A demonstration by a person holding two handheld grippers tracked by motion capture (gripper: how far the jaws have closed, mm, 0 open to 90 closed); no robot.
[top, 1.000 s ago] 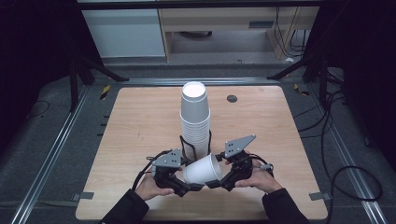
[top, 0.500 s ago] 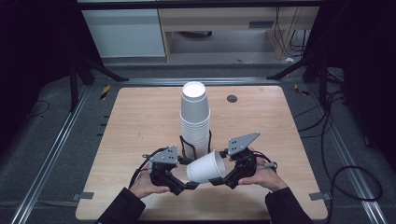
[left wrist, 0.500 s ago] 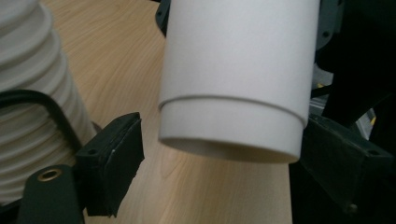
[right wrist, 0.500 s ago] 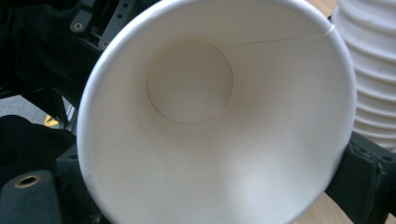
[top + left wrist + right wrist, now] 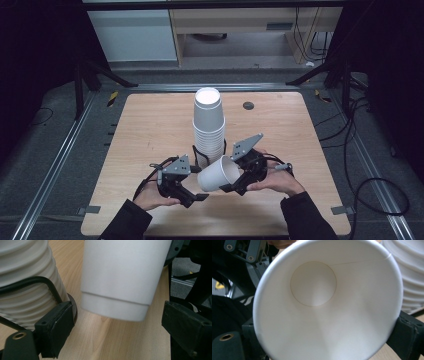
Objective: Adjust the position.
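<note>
- High view, item one: cup stack [image 5: 209, 127], white paper cups nested upside down and standing in a black wire holder [image 5: 198, 152] near the middle of the wooden table [image 5: 150, 125]. I took this stack as my landmark.
- Item two: single cup [image 5: 218, 174], white paper, lying on its side in the air just in front of the stack's foot, its base pointing toward the left gripper [image 5: 192, 196] and its mouth toward the right gripper [image 5: 231, 186].
- Right gripper, in front of the stack and slightly to its right: jaws pinched on the single cup at the rim. In the right gripper view I looked straight into the cup's mouth [image 5: 327, 302], with a black pad at either side of the rim.
- Left gripper, in front of the stack and to its left: jaws spread, nothing between them. In the left gripper view the cup's base [image 5: 117, 307] hung ahead of the open pads, clear of both, with the ribbed stack [image 5: 25, 285] close beside one pad.
- Step in hand, as I judged it: one cup separated from the stack and carried by the right gripper alone.
- Next move, as I judged it: turn the cup upright and set it on bare table clear of the stack, with a light grip so the thin rim did not crush.
</note>
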